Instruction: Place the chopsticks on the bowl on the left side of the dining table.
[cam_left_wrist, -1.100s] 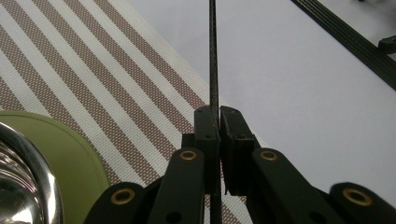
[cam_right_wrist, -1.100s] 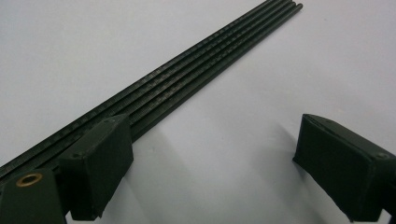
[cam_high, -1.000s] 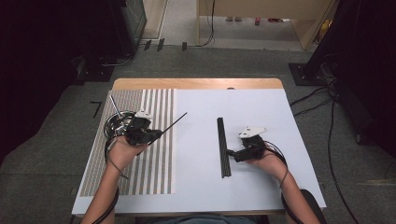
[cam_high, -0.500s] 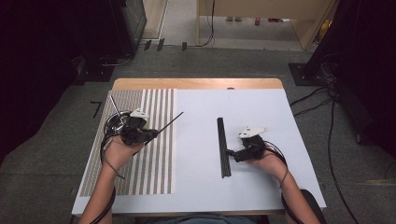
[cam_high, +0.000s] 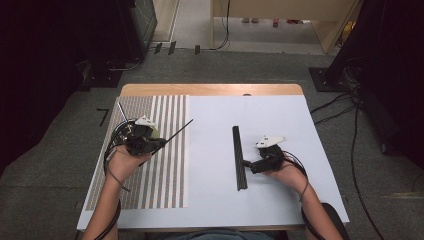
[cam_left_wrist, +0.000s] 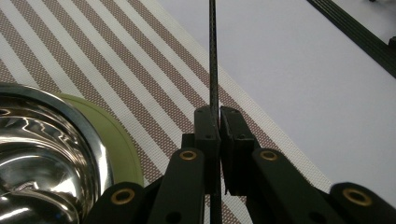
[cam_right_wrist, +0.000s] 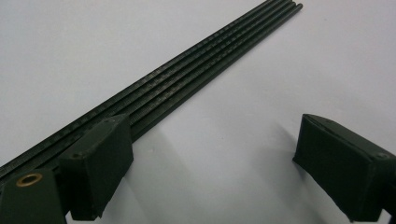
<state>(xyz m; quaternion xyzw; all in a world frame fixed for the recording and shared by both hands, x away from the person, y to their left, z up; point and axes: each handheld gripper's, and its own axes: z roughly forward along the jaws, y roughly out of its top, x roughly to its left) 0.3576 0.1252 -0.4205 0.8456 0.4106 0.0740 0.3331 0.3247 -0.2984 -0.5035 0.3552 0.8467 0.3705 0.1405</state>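
The table is the biggest thing here — a white top with a wooden strip showing along its far edge, standing on grey carpet. Every place below is given from the striped mat, the brown-and-white sheet that covers the left part of the table from the far edge almost to the near one.

Well to the right of the mat, on the bare white surface, lies a bundle of black rods, side by side and touching, running from far to near. In the right gripper view the same rods cross the picture on a slant, flat on the table.

The right gripper sits farther right of the mat again, just beside the near half of the bundle, held in the person's right hand. Its jaws stand wide apart with nothing between them; one jaw is right against the outermost rod, the other is over bare table.

The left gripper is over the mat itself, near its right edge, in the person's left hand. Its jaws are pinched tight on a single thin black rod — this rod slants up and away past the mat's right edge, and its other end pokes out behind the hand toward the mat's far left corner. In the left gripper view the rod rises straight up from between the closed jaws.

A shiny metal bowl with something pale green under it shows beside that gripper, on the mat.
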